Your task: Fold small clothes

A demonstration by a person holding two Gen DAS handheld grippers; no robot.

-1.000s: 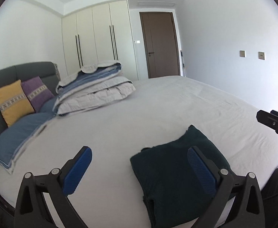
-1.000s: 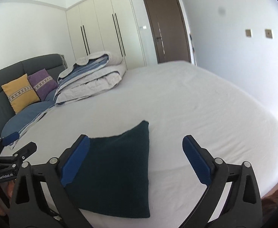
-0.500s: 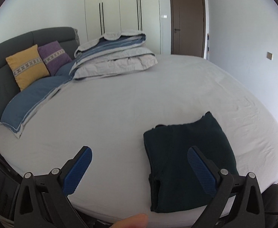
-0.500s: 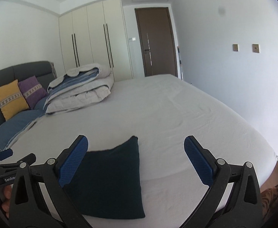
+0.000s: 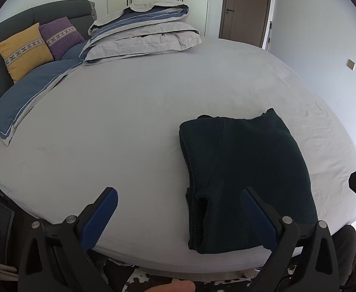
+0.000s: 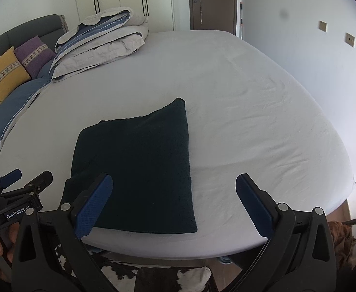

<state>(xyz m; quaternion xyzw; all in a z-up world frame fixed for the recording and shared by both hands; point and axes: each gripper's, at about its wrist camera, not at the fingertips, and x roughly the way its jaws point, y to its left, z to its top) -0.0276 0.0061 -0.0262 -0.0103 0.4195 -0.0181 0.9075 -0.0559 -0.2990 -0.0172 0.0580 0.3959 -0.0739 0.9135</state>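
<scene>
A dark green knit garment [image 5: 243, 168] lies folded into a flat rectangle near the front edge of the bed; it also shows in the right wrist view [image 6: 139, 168]. My left gripper [image 5: 178, 215] is open and empty, held off the bed's front edge, left of the garment's near end. My right gripper [image 6: 174, 203] is open and empty, held above the garment's near right corner. The left gripper also shows at the left edge of the right wrist view [image 6: 20, 189].
The bed [image 5: 119, 126] has a light grey sheet. A folded duvet [image 5: 144, 34] lies at the far side. A blue pillow [image 5: 29, 92], a yellow cushion [image 5: 23, 48] and a purple cushion [image 5: 61, 36] lean on the dark headboard. A cowhide rug [image 6: 168, 277] lies below.
Both grippers have pulled back and tilted down, so the bed's front edge and floor now show. The garment stays folded and still. Both stay open.
</scene>
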